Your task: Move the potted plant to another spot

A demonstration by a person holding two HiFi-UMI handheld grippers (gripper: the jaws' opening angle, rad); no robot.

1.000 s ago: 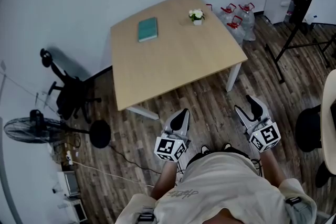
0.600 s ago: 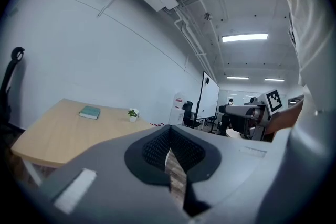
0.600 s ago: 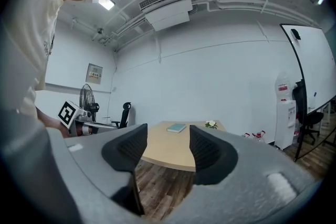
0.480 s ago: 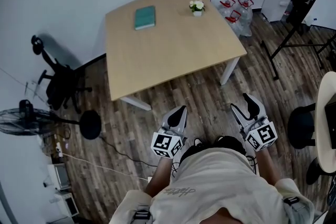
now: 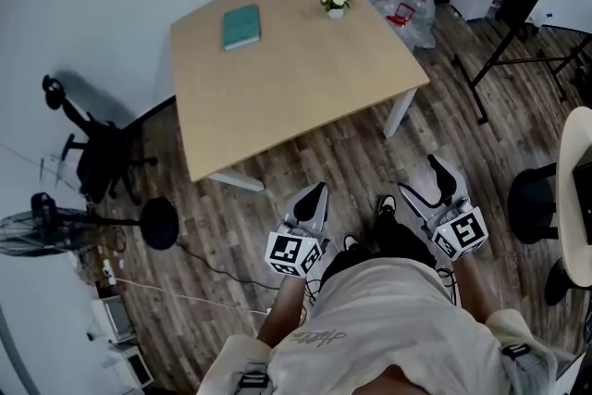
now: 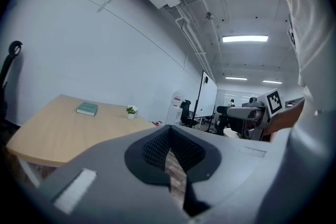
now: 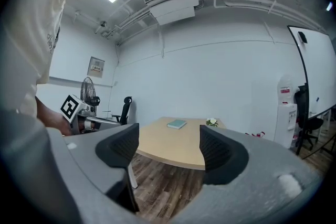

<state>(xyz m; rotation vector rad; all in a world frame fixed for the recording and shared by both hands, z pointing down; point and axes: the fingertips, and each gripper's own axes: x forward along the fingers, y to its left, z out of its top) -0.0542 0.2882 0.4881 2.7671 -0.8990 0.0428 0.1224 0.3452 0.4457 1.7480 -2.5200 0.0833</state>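
The counter has slid leftward in your head view, yet it remains well ahead of you. Your right tool is spreading, empty; your left tool is pressed together. The potted plant waits untouched near the counter's far right corner.

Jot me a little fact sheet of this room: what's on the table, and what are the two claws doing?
Table: light wood, two things on it
Potted plant: near far edge, untouched
Book: teal, flat, left of the plant
Left gripper: jaws together, empty
Right gripper: jaws opening, nothing between them
Both grippers: short of the table
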